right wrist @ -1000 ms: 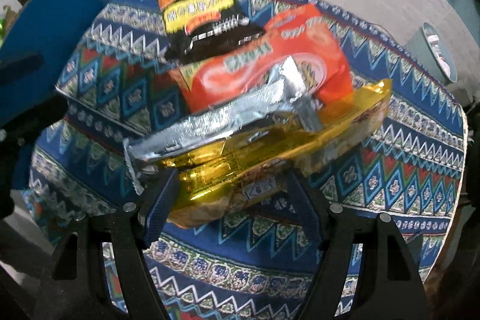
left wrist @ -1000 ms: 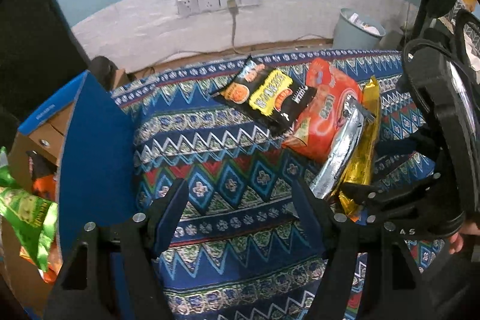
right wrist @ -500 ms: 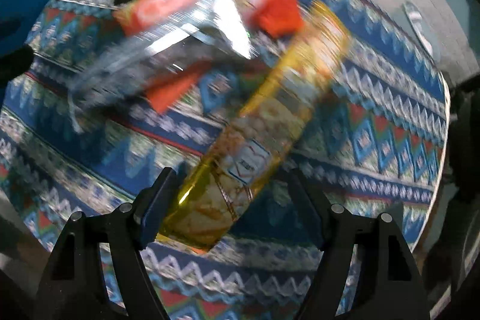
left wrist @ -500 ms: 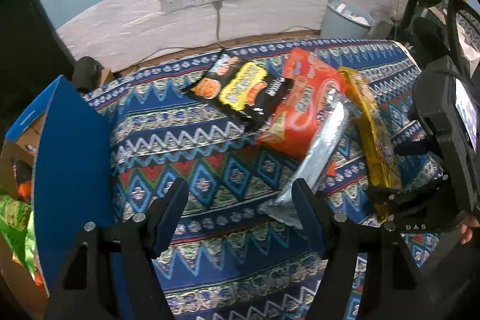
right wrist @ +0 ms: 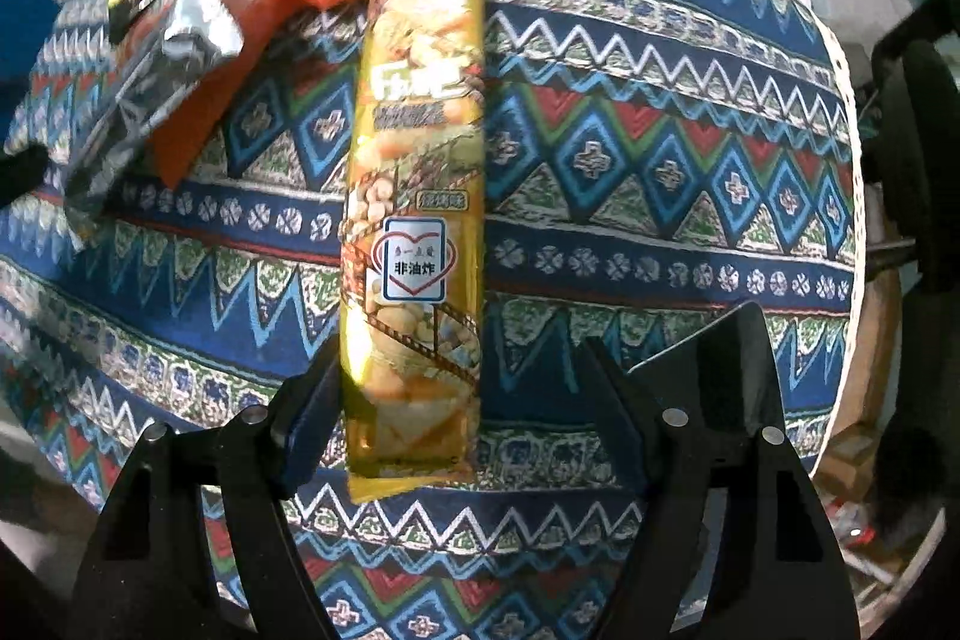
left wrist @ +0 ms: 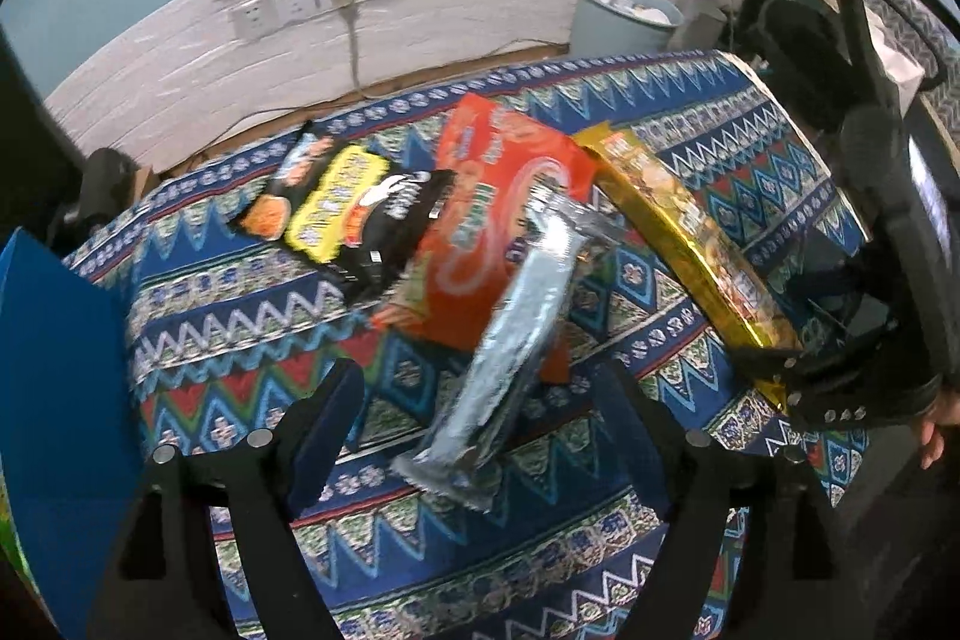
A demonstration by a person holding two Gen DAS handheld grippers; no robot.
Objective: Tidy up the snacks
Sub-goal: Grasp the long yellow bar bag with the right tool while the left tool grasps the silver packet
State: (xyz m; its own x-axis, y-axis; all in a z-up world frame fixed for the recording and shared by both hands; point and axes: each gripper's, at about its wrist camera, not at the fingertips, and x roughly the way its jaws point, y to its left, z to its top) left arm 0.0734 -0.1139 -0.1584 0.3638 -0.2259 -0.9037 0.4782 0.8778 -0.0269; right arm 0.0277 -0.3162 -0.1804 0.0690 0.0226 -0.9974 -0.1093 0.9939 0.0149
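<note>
The gold snack pack (right wrist: 414,220) is framed by the open right tool (right wrist: 462,400), ungripped; light, crinkly, slippery, crushable, it is best pinched near its end. Beside it, the left tool (left wrist: 480,400) is held open, empty.

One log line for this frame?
right gripper: open around long gold snack pack | left gripper: open, over silver foil packet

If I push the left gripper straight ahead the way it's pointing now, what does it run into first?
Most likely the silver foil packet: its near end lies between the open fingers of the left gripper. The orange bag lies beyond, under the packet's far end. Depth is hard to judge in this fisheye view; the gripper might pass above the packet.
</note>
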